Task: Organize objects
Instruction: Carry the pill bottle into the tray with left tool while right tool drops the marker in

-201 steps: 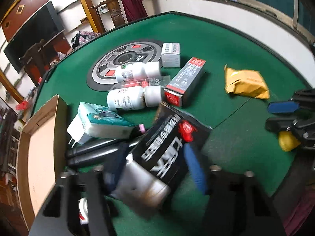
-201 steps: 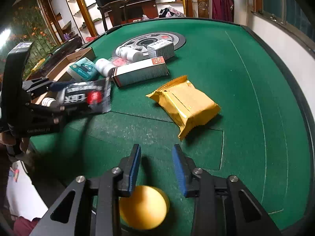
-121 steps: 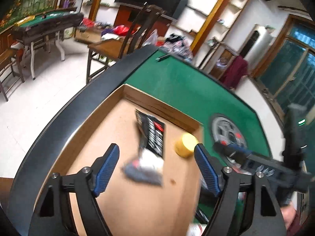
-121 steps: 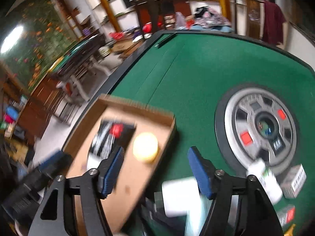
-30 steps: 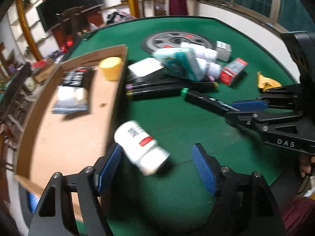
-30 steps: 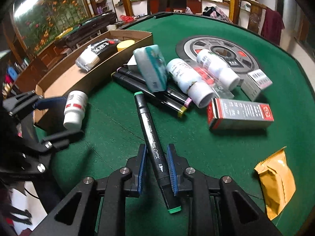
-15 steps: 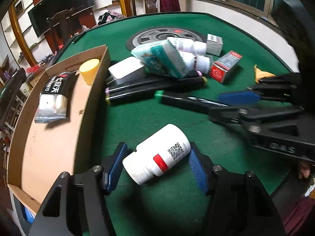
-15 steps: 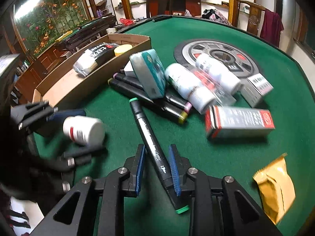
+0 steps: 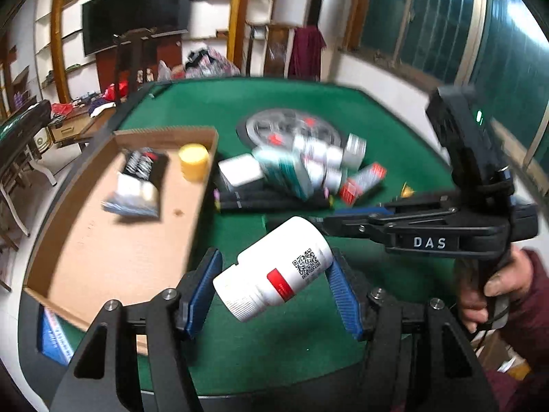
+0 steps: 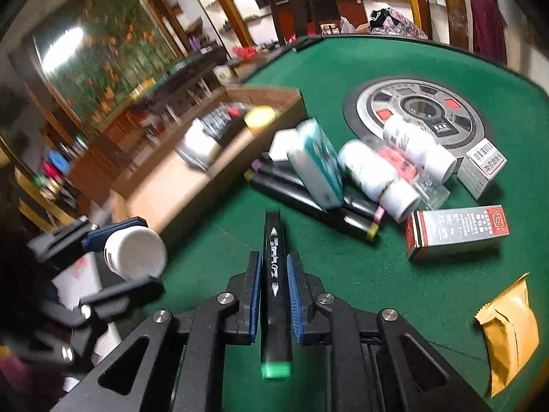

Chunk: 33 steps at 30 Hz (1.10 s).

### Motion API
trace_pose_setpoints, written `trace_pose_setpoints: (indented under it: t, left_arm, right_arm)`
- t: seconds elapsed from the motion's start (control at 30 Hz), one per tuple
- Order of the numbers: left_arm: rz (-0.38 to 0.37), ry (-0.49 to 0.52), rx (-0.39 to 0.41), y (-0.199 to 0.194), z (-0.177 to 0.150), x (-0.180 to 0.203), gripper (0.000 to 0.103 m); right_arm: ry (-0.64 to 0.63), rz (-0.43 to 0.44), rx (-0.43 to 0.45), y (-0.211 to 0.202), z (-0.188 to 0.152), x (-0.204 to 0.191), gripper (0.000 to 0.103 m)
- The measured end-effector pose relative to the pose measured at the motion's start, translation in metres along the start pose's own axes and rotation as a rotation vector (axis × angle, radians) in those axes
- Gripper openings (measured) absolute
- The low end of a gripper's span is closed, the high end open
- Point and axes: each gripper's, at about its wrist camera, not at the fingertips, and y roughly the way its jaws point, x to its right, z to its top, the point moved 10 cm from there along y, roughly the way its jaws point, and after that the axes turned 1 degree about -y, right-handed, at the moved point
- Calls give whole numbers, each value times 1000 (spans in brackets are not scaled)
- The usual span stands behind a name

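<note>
Two tools, both full: my left tool point(image 9: 274, 290) clamps a white bottle point(image 9: 274, 269) above the green surface point(image 9: 295, 340), my right tool point(image 10: 274, 295) has just closed on a black marker point(image 10: 275, 274)

Home games room, green felt table point(image 9: 308, 103), television point(image 9: 137, 10), shelves point(image 9: 44, 44)

Soft daylight, even, moderately bright; source is tall windows point(image 9: 446, 24) at right in left wrist view. Motion blur smears shallow brown cardboard tray point(image 9: 113, 240) and far clutter. Small white plastic pill bottle point(image 9: 274, 267) sharp. Green felt table point(image 10: 394, 292) carries faint shadows. Fisheye bending, dark vignette corners.
</note>
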Motion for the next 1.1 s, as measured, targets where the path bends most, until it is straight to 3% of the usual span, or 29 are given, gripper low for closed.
trace_pose_setpoints:
  t: [0.13, 0.33, 0.43, 0.6, 0.8, 0.93, 1.1]
  left_arm:
    - [-36, -87, 65, -37, 25, -18, 62]
    - [28, -129, 115, -70, 50, -58, 62]
    - [59, -193, 93, -69, 60, -92, 62]
    - [118, -289, 15, -39, 62, -151, 62]
    - [180, -363, -36, 19, 61, -207, 62]
    - [175, -383, -74, 56, 60, -221, 62]
    - [127, -425, -80, 89, 65, -228, 62]
  right_arm:
    - [60, 100, 35, -25, 18, -12, 17]
    - [34, 60, 42, -32, 29, -25, 17]
    - [26, 66, 47, -32, 45, -35, 17]
    - [-39, 82, 10, -22, 73, -68, 17]
    - [-36, 86, -161, 50, 93, -91, 17]
    - [-12, 29, -240, 101, 103, -84, 17]
    - [25, 16, -249, 129, 133, -78, 18]
